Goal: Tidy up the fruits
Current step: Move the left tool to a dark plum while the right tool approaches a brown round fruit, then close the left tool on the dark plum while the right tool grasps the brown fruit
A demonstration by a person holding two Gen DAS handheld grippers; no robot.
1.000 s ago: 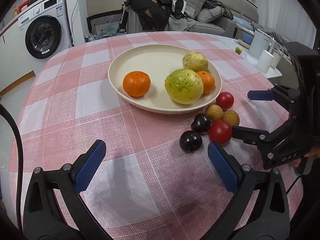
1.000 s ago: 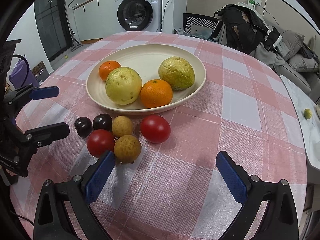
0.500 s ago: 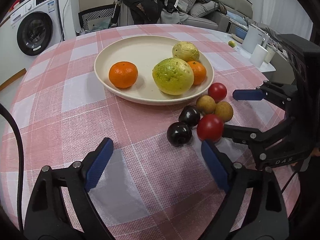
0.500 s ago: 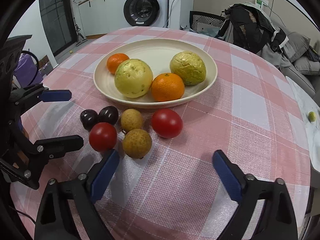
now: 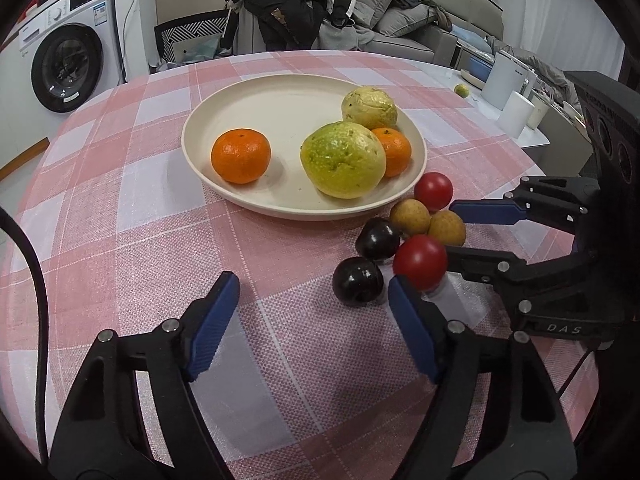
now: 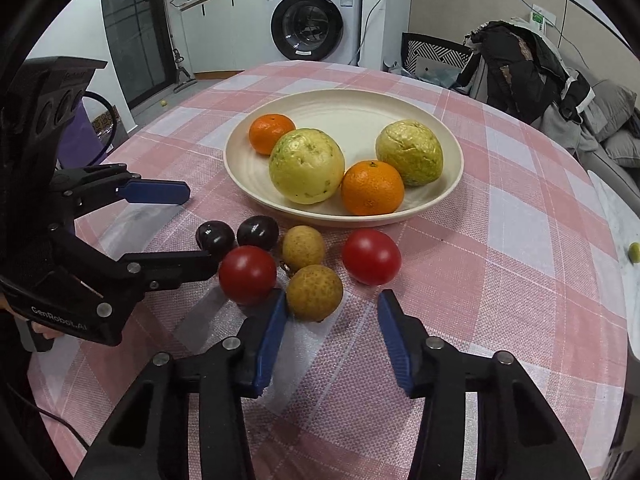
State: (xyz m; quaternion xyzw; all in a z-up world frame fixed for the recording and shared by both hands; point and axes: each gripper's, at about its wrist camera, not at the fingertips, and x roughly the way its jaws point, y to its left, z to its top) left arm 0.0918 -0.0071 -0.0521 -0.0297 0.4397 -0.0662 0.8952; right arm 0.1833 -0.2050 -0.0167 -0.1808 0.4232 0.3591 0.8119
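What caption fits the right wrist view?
Right gripper closing, nothing between its jaws, near six small fruits beside the plate.

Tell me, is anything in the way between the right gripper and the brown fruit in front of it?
Nothing visible blocks it. The right gripper has its jaws closing, and the brown fruit sits just ahead of the tips, not yet between the pads. A tomato crowds in right beside the gripper's left finger.

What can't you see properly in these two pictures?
- Left wrist view: far orange half hidden behind the big green fruit.
- Right wrist view: one dark plum partly covered by the left hand-held gripper finger.
- Both views: washing machine labels too small to read.
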